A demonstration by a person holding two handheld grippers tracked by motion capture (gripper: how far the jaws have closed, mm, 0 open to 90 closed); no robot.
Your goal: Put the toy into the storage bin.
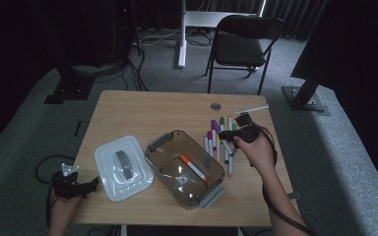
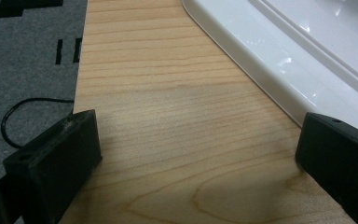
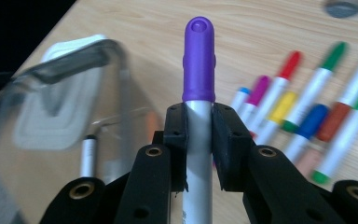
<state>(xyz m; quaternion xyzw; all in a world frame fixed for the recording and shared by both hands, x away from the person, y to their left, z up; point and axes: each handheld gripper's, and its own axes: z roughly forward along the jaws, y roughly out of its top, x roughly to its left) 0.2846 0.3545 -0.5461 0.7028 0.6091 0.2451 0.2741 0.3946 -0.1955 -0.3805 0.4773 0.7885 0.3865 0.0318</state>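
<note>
While the purple-capped marker (image 3: pixel 199 93) is clamped between the closed jaws of the right gripper (image 3: pixel 199 140), its cap is seen standing clear above the pads, and the white barrel is pinched on both sides. In the high view the right gripper (image 1: pixel 243 132) is held above the row of loose markers (image 1: pixel 219 142) at the right of the table (image 1: pixel 142 105). About ten markers can be counted in that row, though an exact count cannot be made. One orange-capped marker (image 1: pixel 193 166) is seen lying inside the clear box (image 1: pixel 184 167). One white lid (image 1: pixel 123 167) is laid flat just left of the box. The left gripper (image 1: pixel 74 186) is held wide open at the table's left edge, with nothing between its jaws, one jaw near the lid's rim (image 2: pixel 270 70).
</note>
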